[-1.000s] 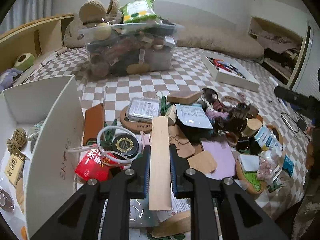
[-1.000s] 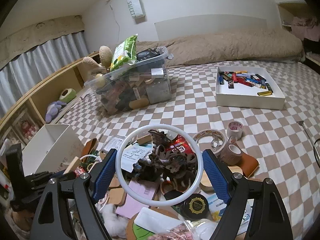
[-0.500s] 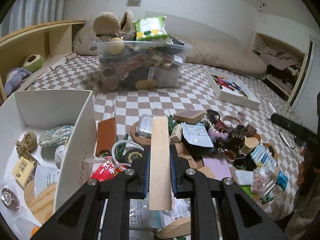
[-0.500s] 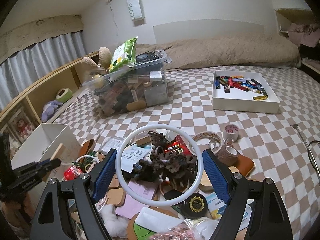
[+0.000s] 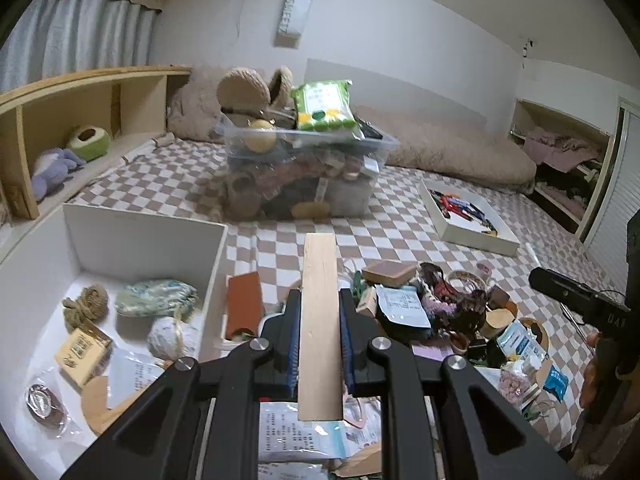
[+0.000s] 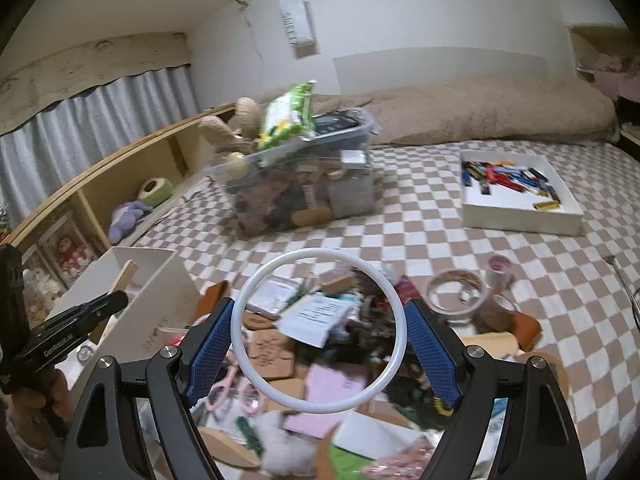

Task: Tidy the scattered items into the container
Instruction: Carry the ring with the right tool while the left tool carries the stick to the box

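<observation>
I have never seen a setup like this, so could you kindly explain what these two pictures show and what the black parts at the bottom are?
There is no robot here: a person holds a two-finger gripper in each hand, and a fisheye camera on each looks forward along its fingers. The black parts are those grippers.

The left wrist view shows the left gripper shut on a flat wooden slat. To its left stands the white box, which already holds a few things.

The right wrist view shows the right gripper holding a white ring between its blue pads.

Below both lies a pile of small items on a checkered bedspread. Farther back stand a full clear bin and a white tray of pens.
</observation>
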`<state>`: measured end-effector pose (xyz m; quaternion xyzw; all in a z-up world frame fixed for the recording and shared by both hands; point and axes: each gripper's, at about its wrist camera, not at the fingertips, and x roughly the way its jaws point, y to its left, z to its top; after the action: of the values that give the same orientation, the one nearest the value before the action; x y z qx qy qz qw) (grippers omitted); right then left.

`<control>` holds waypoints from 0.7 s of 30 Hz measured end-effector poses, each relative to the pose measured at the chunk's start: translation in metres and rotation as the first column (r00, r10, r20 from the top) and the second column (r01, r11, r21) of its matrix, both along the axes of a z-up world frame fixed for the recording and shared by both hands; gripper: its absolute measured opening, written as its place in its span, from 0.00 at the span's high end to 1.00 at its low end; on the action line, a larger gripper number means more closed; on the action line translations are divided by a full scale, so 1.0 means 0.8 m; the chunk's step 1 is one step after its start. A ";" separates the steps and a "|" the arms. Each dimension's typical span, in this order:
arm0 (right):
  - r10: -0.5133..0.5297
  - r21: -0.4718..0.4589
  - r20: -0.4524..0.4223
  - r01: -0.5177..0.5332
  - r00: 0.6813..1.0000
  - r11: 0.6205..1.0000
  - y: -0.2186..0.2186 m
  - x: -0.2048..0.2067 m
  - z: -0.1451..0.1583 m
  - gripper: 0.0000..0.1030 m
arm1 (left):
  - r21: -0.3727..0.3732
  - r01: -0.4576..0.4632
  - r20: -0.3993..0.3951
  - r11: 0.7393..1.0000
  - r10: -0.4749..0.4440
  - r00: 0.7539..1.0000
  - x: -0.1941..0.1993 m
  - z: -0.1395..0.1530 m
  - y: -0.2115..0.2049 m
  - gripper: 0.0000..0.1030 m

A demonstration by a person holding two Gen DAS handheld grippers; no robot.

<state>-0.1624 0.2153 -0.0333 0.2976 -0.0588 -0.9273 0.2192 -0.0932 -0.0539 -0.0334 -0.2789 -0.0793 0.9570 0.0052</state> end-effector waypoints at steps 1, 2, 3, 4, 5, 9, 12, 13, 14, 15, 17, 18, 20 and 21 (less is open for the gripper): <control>0.012 0.000 -0.009 -0.012 1.000 1.000 -0.008 0.002 0.004 0.18 | -0.005 -0.007 -0.005 1.000 0.007 1.000 0.002 0.002 -0.002 0.83; 0.023 0.000 -0.015 -0.023 1.000 1.000 -0.015 0.004 0.007 0.18 | -0.009 -0.014 -0.010 1.000 0.014 1.000 0.004 0.005 -0.006 0.83; 0.034 -0.005 -0.023 -0.034 0.999 0.999 -0.022 0.005 0.011 0.18 | -0.013 -0.021 -0.014 1.000 0.021 1.000 0.006 0.007 -0.009 0.83; 0.043 -0.009 -0.029 -0.043 0.999 0.999 -0.028 0.007 0.014 0.18 | -0.016 -0.030 -0.018 0.999 0.029 0.999 0.008 0.009 -0.013 0.83; 0.050 -0.012 -0.033 -0.050 0.998 0.999 -0.033 0.008 0.016 0.18 | -0.022 -0.040 -0.023 0.999 0.040 0.999 0.011 0.012 -0.017 0.83; 0.087 -0.027 -0.046 -0.089 0.995 0.996 -0.061 0.012 0.025 0.18 | -0.037 -0.073 -0.039 0.997 0.071 0.997 0.022 0.019 -0.032 0.83; 0.117 -0.038 -0.055 -0.119 0.992 0.992 -0.081 0.016 0.029 0.18 | -0.043 -0.090 -0.049 0.995 0.088 0.995 0.032 0.024 -0.043 0.83; 0.126 -0.041 -0.057 -0.129 0.990 0.991 -0.087 0.017 0.031 0.18 | -0.046 -0.095 -0.052 0.994 0.093 0.994 0.035 0.026 -0.046 0.83; 0.135 -0.045 -0.059 -0.138 0.989 0.989 -0.092 0.018 0.032 0.18 | -0.046 -0.099 -0.055 0.994 0.096 0.994 0.038 0.027 -0.049 0.83; 0.145 -0.048 -0.061 -0.148 0.988 0.988 -0.098 0.020 0.033 0.18 | -0.046 -0.103 -0.057 0.994 0.101 0.993 0.042 0.029 -0.053 0.83; 0.166 -0.053 -0.068 -0.170 0.984 0.984 -0.112 0.024 0.037 0.18 | -0.050 -0.114 -0.061 0.992 0.110 0.992 0.048 0.031 -0.061 0.83; 0.174 -0.057 -0.071 -0.178 0.982 0.982 -0.118 0.026 0.039 0.18 | -0.050 -0.120 -0.061 0.992 0.117 0.991 0.052 0.030 -0.067 0.83; 0.190 -0.065 -0.075 -0.195 0.979 0.979 -0.127 0.029 0.042 0.18 | -0.046 -0.130 -0.058 0.990 0.128 0.990 0.059 0.030 -0.076 0.83; 0.198 -0.069 -0.078 -0.203 0.977 0.977 -0.132 0.031 0.043 0.18 | -0.042 -0.139 -0.055 0.989 0.136 0.989 0.064 0.029 -0.084 0.83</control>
<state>-0.1375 0.1098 0.0009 0.2606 -0.0561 -0.9074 0.3248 -0.0423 -0.1211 -0.0100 -0.2476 -0.0765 0.9636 -0.0651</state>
